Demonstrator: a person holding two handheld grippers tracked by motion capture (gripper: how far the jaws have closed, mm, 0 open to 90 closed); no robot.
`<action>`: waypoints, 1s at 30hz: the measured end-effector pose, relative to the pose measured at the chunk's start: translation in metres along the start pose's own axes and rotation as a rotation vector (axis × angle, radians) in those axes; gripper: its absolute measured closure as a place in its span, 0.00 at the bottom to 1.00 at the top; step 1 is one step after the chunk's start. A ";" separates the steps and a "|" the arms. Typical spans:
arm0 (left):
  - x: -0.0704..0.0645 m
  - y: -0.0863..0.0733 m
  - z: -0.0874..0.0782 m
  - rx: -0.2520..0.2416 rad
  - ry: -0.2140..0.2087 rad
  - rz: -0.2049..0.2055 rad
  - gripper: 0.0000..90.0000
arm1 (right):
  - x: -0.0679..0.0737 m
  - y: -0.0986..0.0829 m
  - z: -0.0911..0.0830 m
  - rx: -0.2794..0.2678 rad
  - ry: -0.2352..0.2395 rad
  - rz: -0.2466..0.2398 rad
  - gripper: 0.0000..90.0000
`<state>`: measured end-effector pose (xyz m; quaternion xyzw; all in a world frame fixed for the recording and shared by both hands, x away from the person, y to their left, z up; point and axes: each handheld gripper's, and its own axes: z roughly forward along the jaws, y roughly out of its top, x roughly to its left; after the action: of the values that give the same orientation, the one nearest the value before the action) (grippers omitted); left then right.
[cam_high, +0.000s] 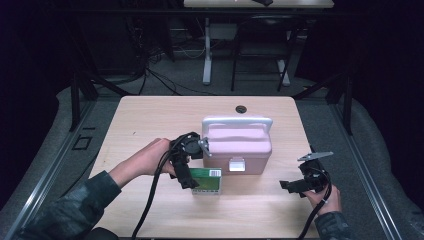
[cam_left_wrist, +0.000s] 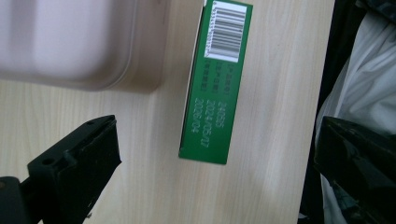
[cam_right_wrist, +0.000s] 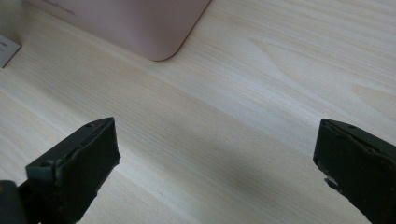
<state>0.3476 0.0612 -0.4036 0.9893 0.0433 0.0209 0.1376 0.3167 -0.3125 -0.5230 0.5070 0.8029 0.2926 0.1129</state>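
High view: we see the left gripper (cam_high: 186, 172) over the flat green cardboard carton (cam_high: 207, 181), which lies on the pale wooden table (cam_high: 150, 115) just in front of the pink plastic lidded box (cam_high: 238, 144). Right gripper (cam_high: 295, 186) sits apart, near the table's edge.

Left gripper view: jaws spread wide, carton between them, untouched.

Right gripper view: jaws wide apart, nothing held.

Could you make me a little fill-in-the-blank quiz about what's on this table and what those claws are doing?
1. The carton lying between the left claw jaws is coloured ____.
2. The pink box has its lid ____.
3. The right claw has its jaws ____, with nothing between them.
4. Everything rests on a table made of light ____.

Missing words: green; closed; open; wood
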 end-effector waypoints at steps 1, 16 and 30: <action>0.000 0.000 0.000 0.000 0.000 0.000 0.00 | 0.000 0.000 0.000 0.000 0.000 0.000 0.00; -0.008 0.026 0.019 0.073 0.015 0.054 0.20 | 0.000 0.000 0.001 0.006 0.001 -0.001 0.00; -0.006 0.036 0.028 0.140 0.005 0.072 0.57 | 0.000 -0.001 0.003 0.021 0.005 -0.003 0.00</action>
<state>0.3457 0.0191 -0.4208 0.9974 0.0093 0.0252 0.0670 0.3175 -0.3115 -0.5255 0.5060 0.8070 0.2855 0.1060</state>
